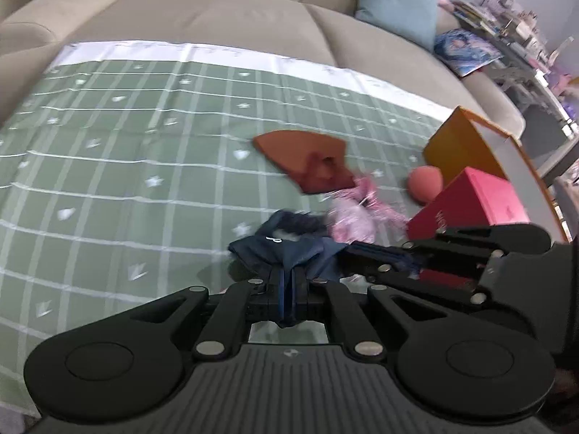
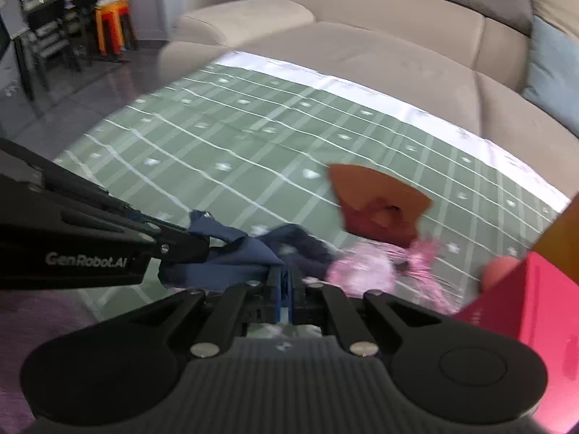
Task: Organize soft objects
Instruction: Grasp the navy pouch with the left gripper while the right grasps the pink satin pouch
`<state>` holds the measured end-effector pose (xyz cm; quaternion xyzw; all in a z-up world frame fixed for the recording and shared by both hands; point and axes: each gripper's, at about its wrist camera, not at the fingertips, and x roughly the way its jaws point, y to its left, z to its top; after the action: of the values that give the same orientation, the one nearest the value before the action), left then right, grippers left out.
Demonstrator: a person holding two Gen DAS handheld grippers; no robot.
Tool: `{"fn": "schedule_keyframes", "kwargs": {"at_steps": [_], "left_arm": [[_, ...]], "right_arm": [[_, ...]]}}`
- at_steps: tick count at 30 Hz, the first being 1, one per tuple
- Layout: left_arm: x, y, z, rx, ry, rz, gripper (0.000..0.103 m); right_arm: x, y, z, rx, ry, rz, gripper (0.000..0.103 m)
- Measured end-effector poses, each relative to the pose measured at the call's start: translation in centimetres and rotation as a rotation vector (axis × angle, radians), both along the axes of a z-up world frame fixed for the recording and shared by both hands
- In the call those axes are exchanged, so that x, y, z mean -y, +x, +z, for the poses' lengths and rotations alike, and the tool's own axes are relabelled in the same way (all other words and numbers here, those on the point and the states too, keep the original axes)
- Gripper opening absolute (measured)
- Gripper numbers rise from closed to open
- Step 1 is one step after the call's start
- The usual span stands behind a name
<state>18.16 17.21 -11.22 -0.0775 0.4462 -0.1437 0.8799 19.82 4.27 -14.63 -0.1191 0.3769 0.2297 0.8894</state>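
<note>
Left wrist view: my left gripper (image 1: 288, 289) is clamped on an edge of the navy cloth (image 1: 289, 249), which bunches just above it at lower centre; my right gripper (image 1: 356, 253) enters from the right, pinching the same cloth. Right wrist view: my right gripper (image 2: 286, 289) is closed on the navy cloth (image 2: 235, 253), the left gripper (image 2: 202, 246) holding its far-left end; the cloth spans left to right between them over the green checked worktop (image 2: 217, 144).

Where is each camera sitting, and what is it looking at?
Left wrist: on the left gripper, looking down at the navy cloth it pinches; the right gripper enters from the right.
Right wrist: on the right gripper, pinching the same cloth; the left gripper enters from the left.
Both show the green tablecloth, orange cloth and sofa.
</note>
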Motion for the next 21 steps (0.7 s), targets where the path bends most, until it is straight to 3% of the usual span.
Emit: {"fn": "schedule_keyframes", "kwargs": {"at_steps": [2, 5, 7, 8, 9, 11, 13, 17, 21], "left_arm": [[0.4, 1.2, -0.7, -0.009, -0.041, 0.004, 0.006], [1.4, 2.7, -1.7, -0.013, 0.017, -0.010, 0.013], [1.8, 3.3, -2.3, -0.010, 0.047, -0.025, 0.038], [1.8, 3.6, -2.6, -0.010, 0.048, -0.032, 0.057], [1.8, 3.7, -2.8, -0.007, 0.050, -0.031, 0.066], [1.7, 4.1, -3.2, 0.000, 0.072, -0.031, 0.069], [1.5, 4.6, -3.6, 0.010, 0.096, -0.023, 0.079], [1.3, 6.0, -4.7, -0.008, 0.073, -0.046, 0.081], [1.3, 6.5, -5.4, -0.032, 0.011, -0.061, 0.068]], "right_arm": [[0.6, 0.8, -0.5, 0.006, -0.029, -0.030, 0.000], [1.3, 1.8, -1.3, -0.001, -0.067, -0.061, 0.005], [1.6, 2.2, -1.7, -0.003, -0.076, -0.068, 0.008], [1.7, 2.3, -1.9, 0.003, -0.081, -0.070, 0.009], [1.7, 2.3, -2.0, 0.006, -0.084, -0.069, 0.012], [1.8, 2.4, -2.3, 0.016, -0.096, -0.084, 0.030], [1.8, 2.5, -2.5, 0.030, -0.100, -0.101, 0.036], [1.9, 3.4, -3.0, 0.006, -0.076, -0.124, 0.036], [2.0, 3.7, -3.2, 0.003, -0.064, -0.130, 0.040]]}}
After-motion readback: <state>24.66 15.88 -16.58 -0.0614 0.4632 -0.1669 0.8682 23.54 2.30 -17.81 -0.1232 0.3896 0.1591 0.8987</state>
